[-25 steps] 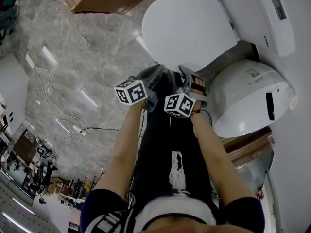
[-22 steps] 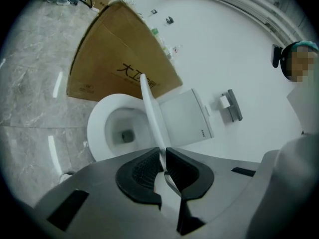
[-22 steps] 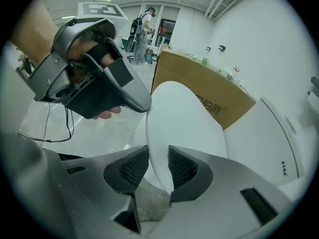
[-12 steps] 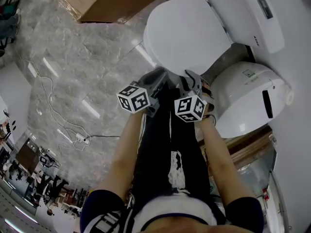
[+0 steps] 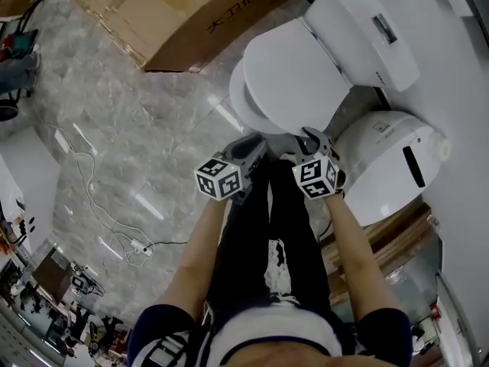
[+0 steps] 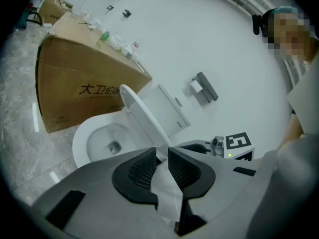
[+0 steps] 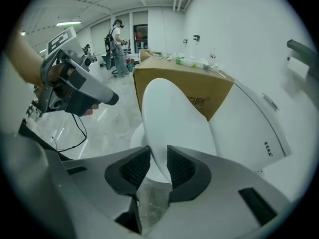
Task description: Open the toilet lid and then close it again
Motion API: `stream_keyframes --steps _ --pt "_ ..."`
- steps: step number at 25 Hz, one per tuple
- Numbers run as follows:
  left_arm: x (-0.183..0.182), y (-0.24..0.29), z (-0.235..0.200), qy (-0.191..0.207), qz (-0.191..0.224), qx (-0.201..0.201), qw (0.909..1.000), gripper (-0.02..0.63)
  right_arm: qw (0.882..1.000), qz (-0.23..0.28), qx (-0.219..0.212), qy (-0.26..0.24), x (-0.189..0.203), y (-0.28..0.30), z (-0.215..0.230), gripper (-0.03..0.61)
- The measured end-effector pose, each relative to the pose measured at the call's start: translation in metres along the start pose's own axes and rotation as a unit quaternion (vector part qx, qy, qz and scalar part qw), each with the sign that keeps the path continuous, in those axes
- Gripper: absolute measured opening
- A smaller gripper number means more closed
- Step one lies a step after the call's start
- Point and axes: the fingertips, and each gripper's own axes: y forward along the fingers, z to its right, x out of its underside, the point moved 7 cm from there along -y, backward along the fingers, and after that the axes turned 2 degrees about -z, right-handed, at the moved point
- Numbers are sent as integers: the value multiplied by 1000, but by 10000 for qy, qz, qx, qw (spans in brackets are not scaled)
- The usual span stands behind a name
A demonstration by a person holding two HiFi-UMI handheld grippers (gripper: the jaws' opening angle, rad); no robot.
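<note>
**A:** Head view first: where do we have the toilet lid (image 5: pixel 294 75)?

**B:** At 1 o'clock from the middle, a smooth white oval tipped up off the bowl (image 5: pixel 238 104), whose rim peeks out at the lid's 9 o'clock. Our left gripper (image 5: pixel 256 145) and right gripper (image 5: pixel 312 138) both meet its front rim, at its 6 o'clock

**A:** And the left gripper view?

**B:** We see the lid edge-on, slanting up towards 11 o'clock, with its thin rim running down between our ribbed black pads (image 6: pixel 141 169). That claw has just been easing wider, yet the pads look to us to be pinching the rim

**A:** The right gripper view?

**B:** The lid's broad glossy face rises at 12 o'clock. This claw has just been narrowing, and it pinches the front rim between its pads

**A:** How do we expect it to handle?

**B:** We judge it hard plastic: light, stiff and slippery, swinging on a hinge by the tank (image 5: pixel 359 29). We'd hold the front rim, farthest from that hinge, and lower it gently so it cannot slam
</note>
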Motion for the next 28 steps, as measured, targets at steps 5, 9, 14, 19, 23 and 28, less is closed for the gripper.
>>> stream_keyframes --steps 5,9,14,19,23,28 --pt "-16 -12 24 302 -283 222 9989 67 9993 -56 164 322 -5 -16 12 92" --pt "-37 -22 43 813 -243 142 9963 67 9981 -110 156 592 -11 -27 26 91" --pt "-55 -28 58 1117 -179 26 9936 61 9955 -115 175 929 -14 -38 44 91" --pt "-75 -27 74 1302 -118 -13 9914 61 9954 -86 66 950 -16 -47 60 87" --pt "-87 -17 84 1393 -76 -159 9901 61 9963 -209 -291 778 -14 -46 73 87" --pt "-104 -18 111 1595 16 -307 9867 61 9961 -344 -491 651 -13 -54 84 84"
